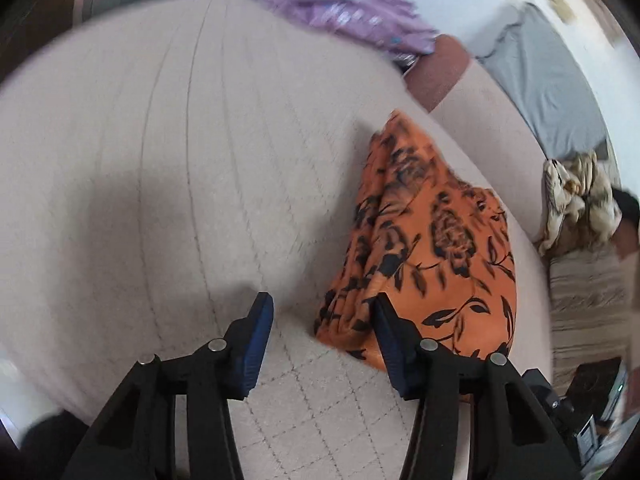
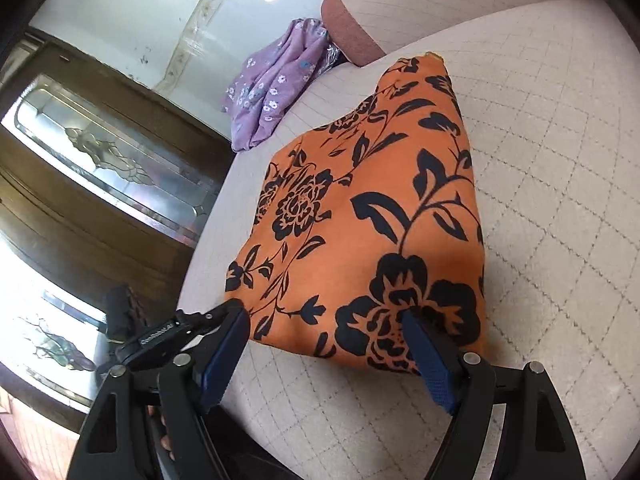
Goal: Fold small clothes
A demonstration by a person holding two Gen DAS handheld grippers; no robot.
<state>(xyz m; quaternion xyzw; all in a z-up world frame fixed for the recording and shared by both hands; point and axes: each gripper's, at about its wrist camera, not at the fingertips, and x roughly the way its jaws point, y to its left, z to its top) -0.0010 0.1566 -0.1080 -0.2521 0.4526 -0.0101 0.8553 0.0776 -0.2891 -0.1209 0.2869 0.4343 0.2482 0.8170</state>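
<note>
Our left gripper [image 1: 322,320] stands part open and empty, the folded orange cloth with black flowers [image 1: 436,248] blurred beside its right jaw. Our right gripper [image 2: 324,332] gapes wide and holds nothing, its right fingertip [image 2: 416,324] hiding the cloth's [image 2: 372,200] near edge.

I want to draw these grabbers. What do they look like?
Both match. The left gripper and right gripper each have two chunky black plastic arms with triangle-shaped holes and round silver bolts. The fingertips carry ribbed dark blue pads. No cables or sleeves show.

Both tongs tilt downward with jaws apart — left tongs [image 1: 320,312] part-open, right tongs [image 2: 326,320] wider — gripping nothing.
</note>
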